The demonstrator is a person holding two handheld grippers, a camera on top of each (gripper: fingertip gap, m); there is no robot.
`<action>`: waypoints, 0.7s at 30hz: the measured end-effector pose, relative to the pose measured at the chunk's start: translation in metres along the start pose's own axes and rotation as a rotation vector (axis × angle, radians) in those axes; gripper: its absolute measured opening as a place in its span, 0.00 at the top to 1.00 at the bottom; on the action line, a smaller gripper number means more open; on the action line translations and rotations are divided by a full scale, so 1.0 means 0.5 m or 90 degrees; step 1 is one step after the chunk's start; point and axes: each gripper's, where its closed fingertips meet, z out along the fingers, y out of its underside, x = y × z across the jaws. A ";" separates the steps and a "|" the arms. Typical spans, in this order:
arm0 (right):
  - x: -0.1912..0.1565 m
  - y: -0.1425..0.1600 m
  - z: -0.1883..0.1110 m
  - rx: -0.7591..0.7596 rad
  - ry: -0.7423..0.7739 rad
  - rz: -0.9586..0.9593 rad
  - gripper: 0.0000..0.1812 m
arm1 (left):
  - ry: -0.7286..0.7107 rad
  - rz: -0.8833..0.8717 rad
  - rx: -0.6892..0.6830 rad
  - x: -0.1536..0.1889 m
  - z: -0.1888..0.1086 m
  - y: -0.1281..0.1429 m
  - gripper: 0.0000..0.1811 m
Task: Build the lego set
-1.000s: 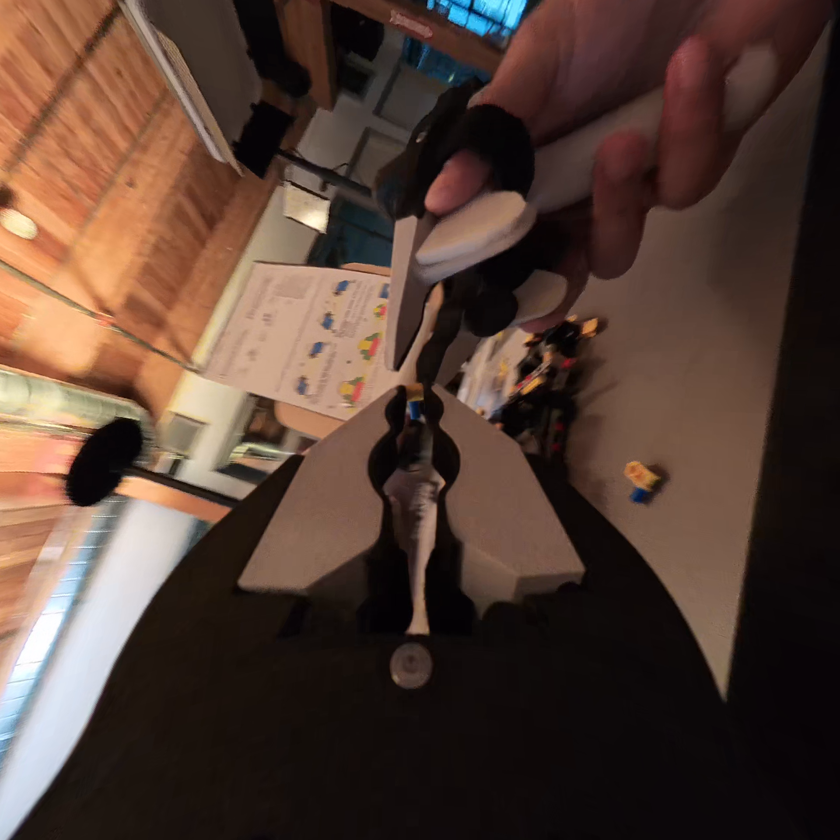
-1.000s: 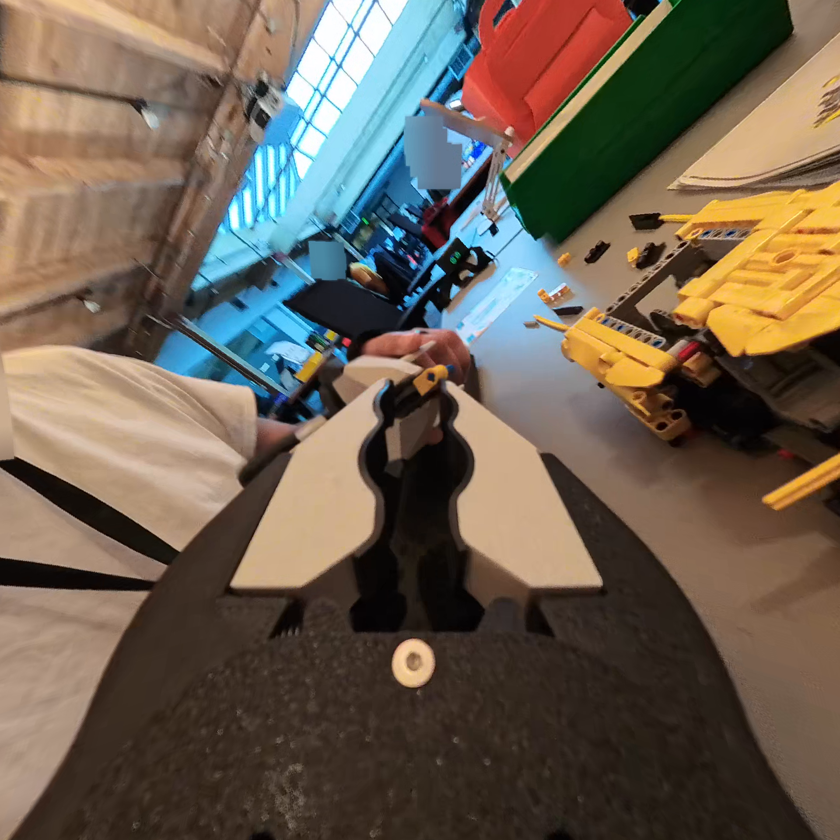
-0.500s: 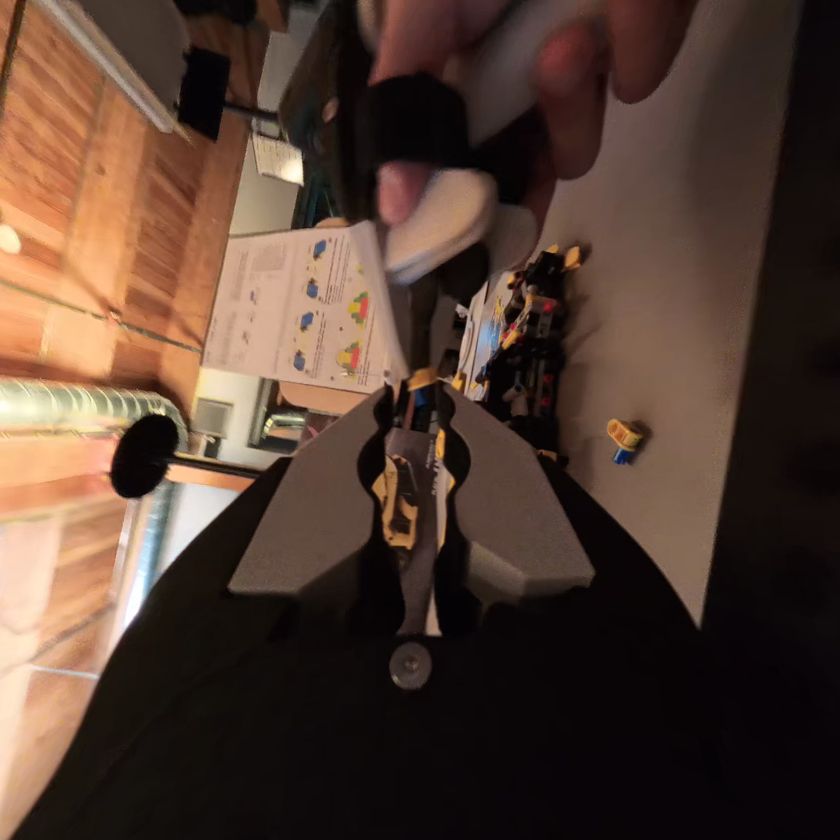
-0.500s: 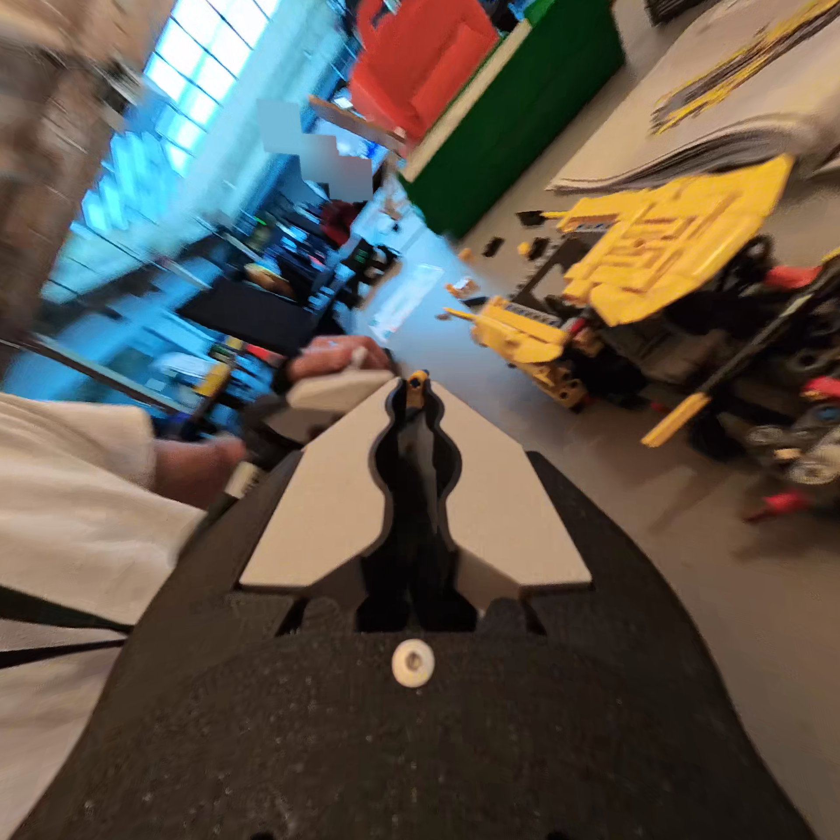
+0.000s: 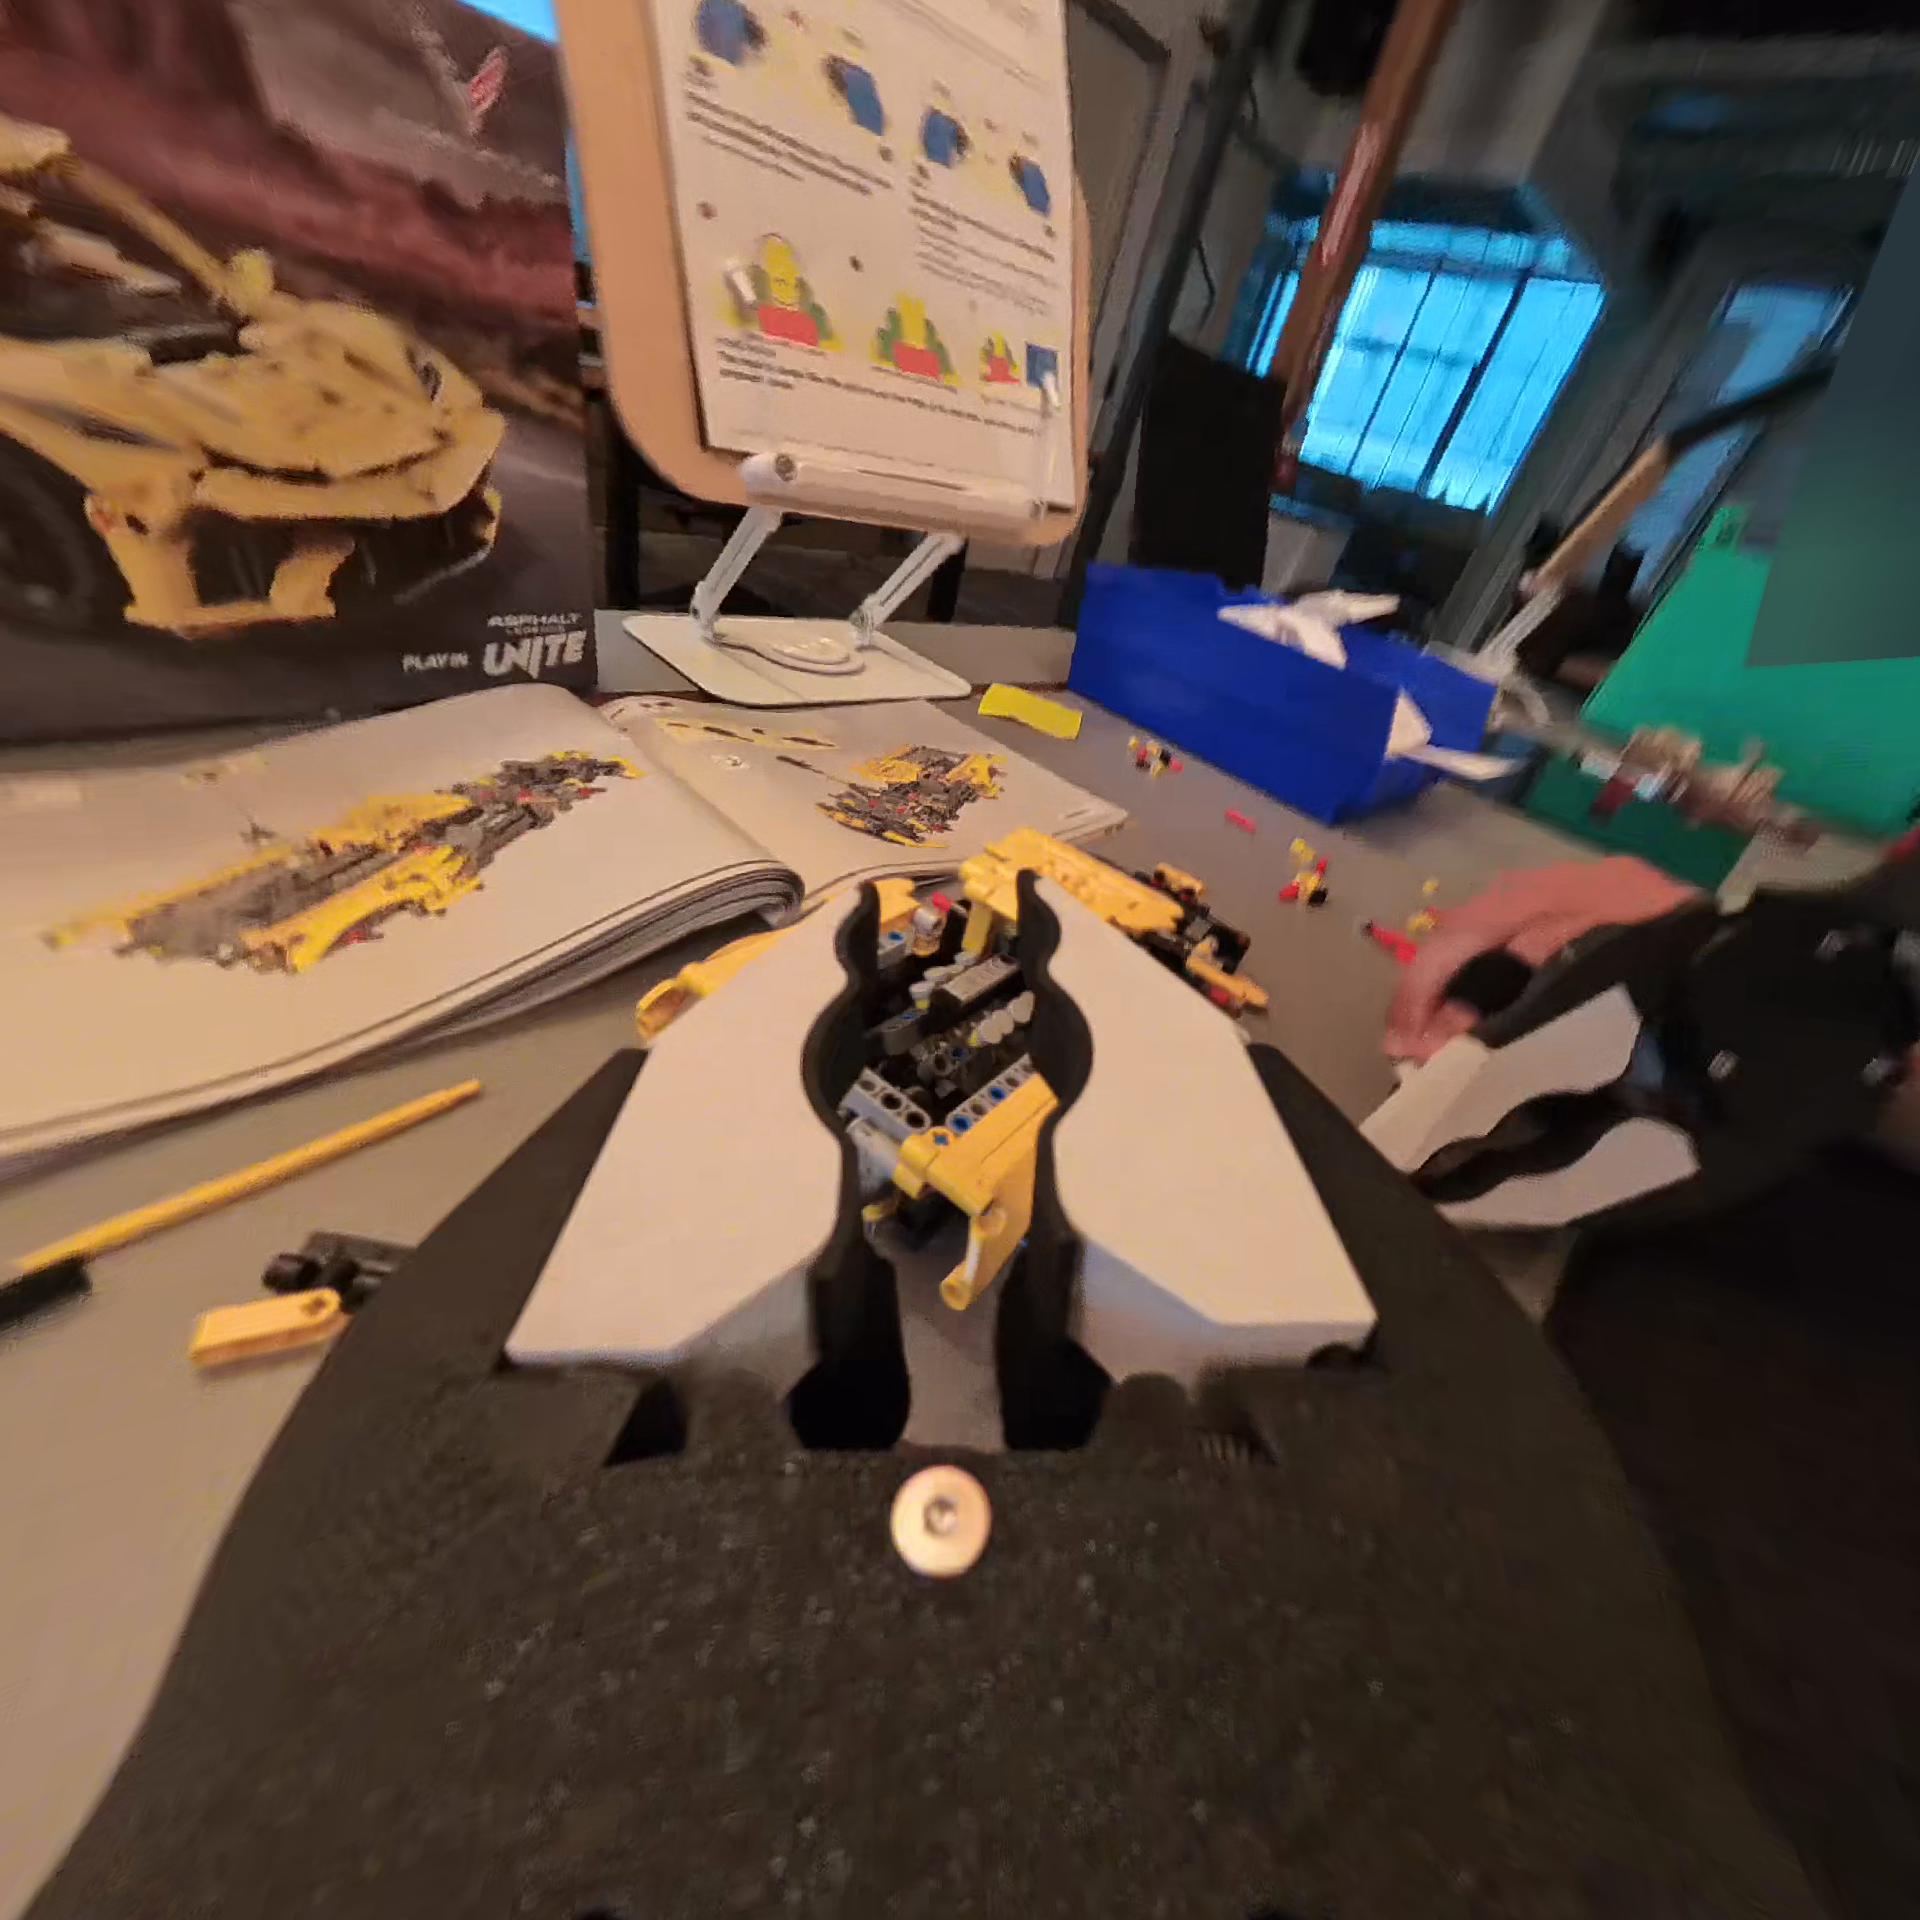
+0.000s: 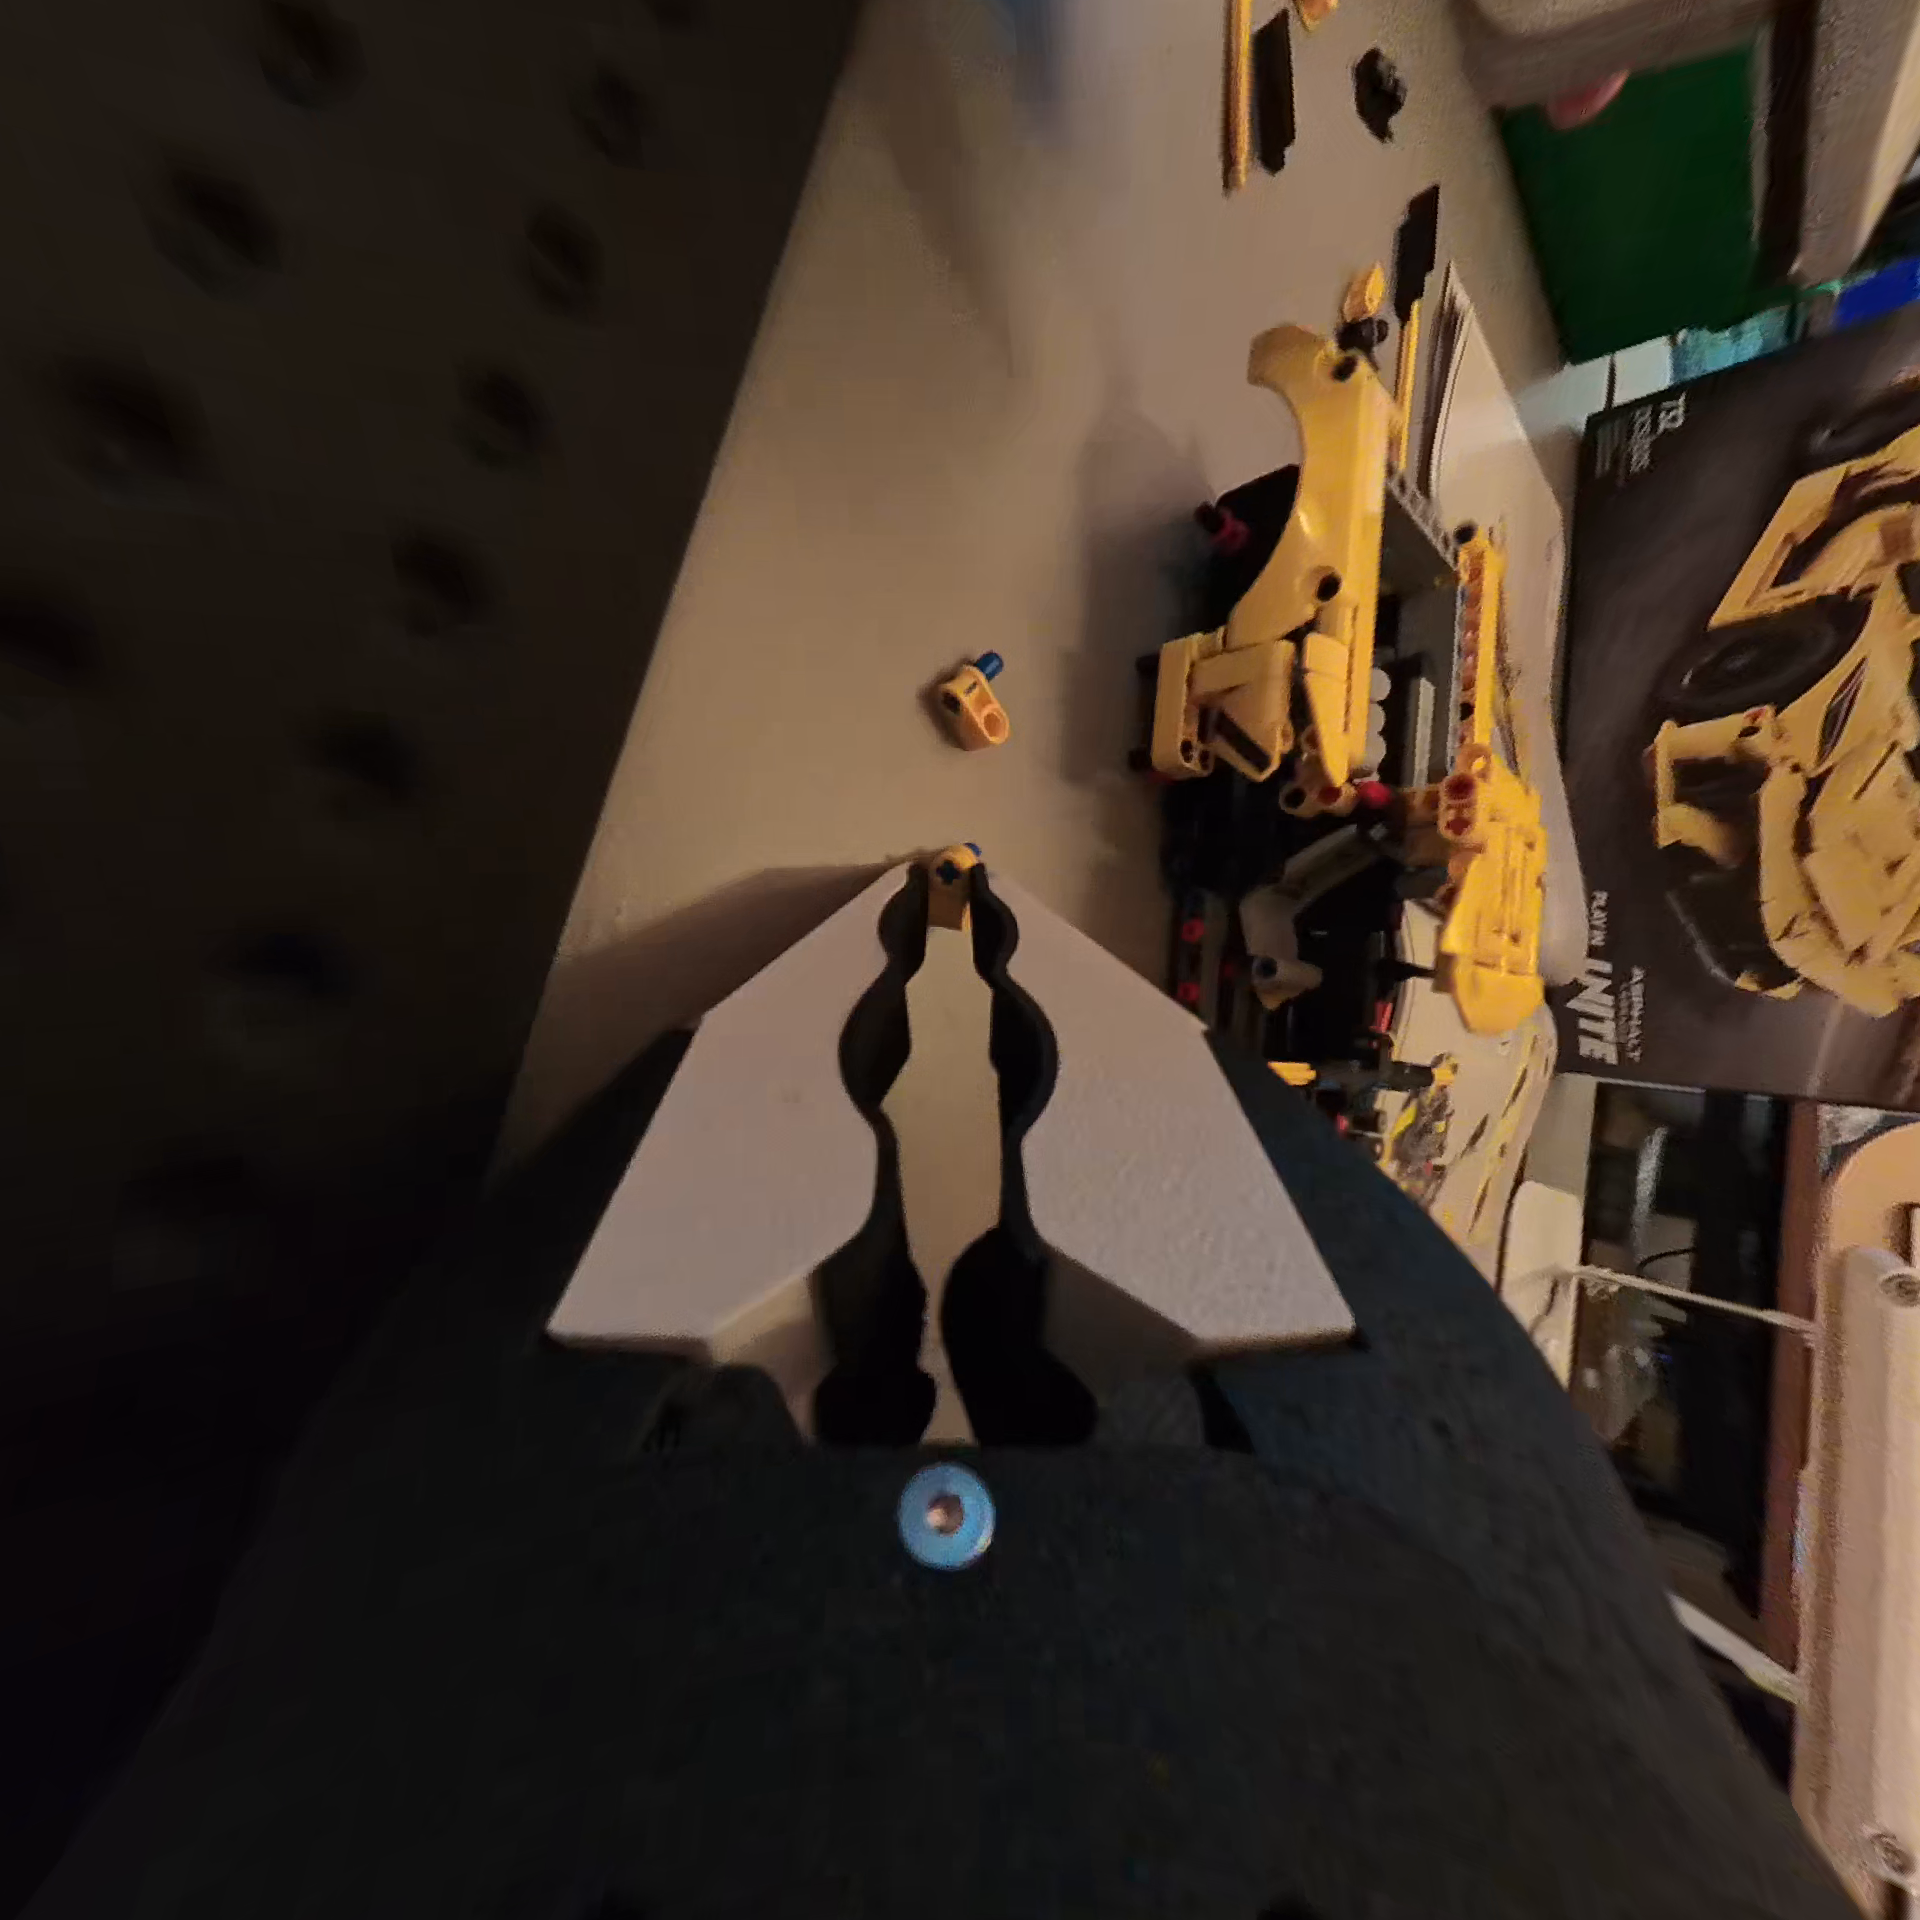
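Observation:
My right gripper (image 6: 948,883) is shut on a small yellow connector with a blue pin (image 6: 954,891), pinched at its very tips above the grey table (image 6: 914,436). A second yellow connector with a blue pin (image 6: 971,709) lies loose just beyond. The half-built yellow and black car (image 6: 1330,644) stands to the right of it. My left gripper (image 5: 943,902) is slightly open and empty, and the car (image 5: 961,1049) shows through its gap. The right gripper (image 5: 1403,1138) also shows at the right in the left wrist view, held by a hand (image 5: 1507,925).
An open instruction book (image 5: 416,883) lies left of the car, with the set's box (image 5: 260,364) and a sheet on a stand (image 5: 883,260) behind. A blue bin (image 5: 1247,686) stands at the back right. A yellow rod (image 5: 249,1174) and small parts (image 5: 265,1330) lie at the front left. Some 20 cm of space lies between my two pairs of fingers.
Both views have swung round. My left gripper no longer has the small piece at its tips and now faces the car. My right gripper still holds the yellow connector, now over the table.

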 end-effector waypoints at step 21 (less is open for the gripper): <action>0.297 0.111 -0.137 0.412 0.200 0.912 0.78 | -0.227 -0.033 -0.020 -0.166 -0.047 0.007 0.88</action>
